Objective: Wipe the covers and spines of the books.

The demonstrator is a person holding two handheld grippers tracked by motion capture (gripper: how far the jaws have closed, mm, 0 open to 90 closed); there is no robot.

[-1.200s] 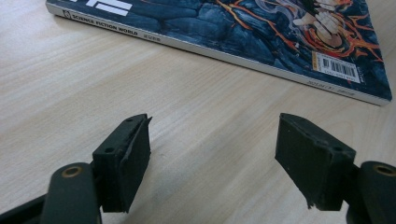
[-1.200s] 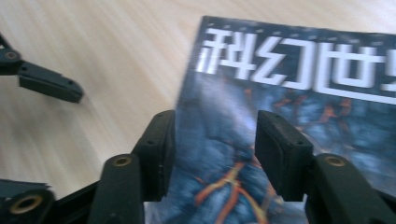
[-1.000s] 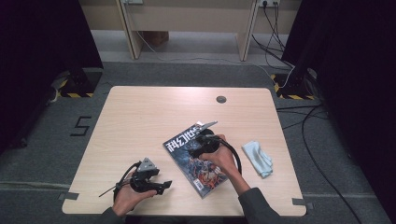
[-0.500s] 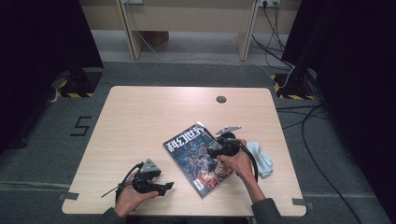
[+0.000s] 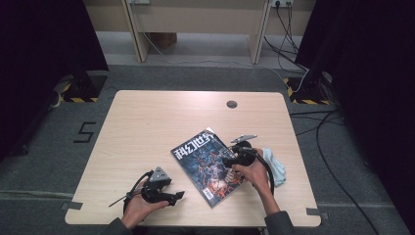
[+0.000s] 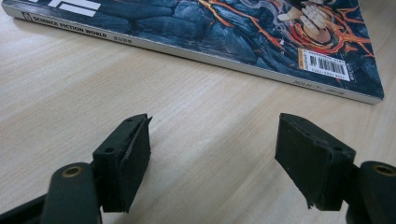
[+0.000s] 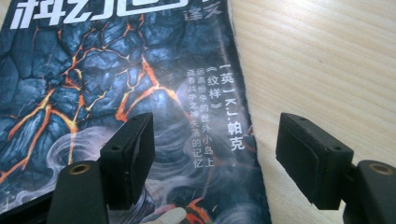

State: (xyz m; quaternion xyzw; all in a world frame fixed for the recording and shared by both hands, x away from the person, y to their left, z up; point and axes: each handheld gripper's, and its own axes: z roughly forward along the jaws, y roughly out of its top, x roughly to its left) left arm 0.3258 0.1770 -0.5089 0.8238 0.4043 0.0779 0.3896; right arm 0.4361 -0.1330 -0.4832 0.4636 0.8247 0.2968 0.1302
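Observation:
A magazine [image 5: 205,166] with a dark blue and orange cover lies flat and closed on the wooden table [image 5: 147,127], near the front. My left gripper [image 5: 177,196] rests low on the table to its left and is open. In the left gripper view its jaws [image 6: 215,158] face the magazine's spine [image 6: 196,51] with bare wood between them. My right gripper [image 5: 227,157] hovers at the magazine's right edge. Its jaws [image 7: 215,158] have just been opening and straddle that edge without touching it, one over the cover [image 7: 93,84] and one over the wood.
A crumpled light blue cloth [image 5: 276,165] lies just right of my right hand. A round cable hole [image 5: 232,104] sits near the table's far edge. Cables trail from both grippers. Dark floor surrounds the table.
My right hand has moved to the right, from over the magazine's cover to its right edge, and sunk slightly. The left hand and the magazine have stayed put.

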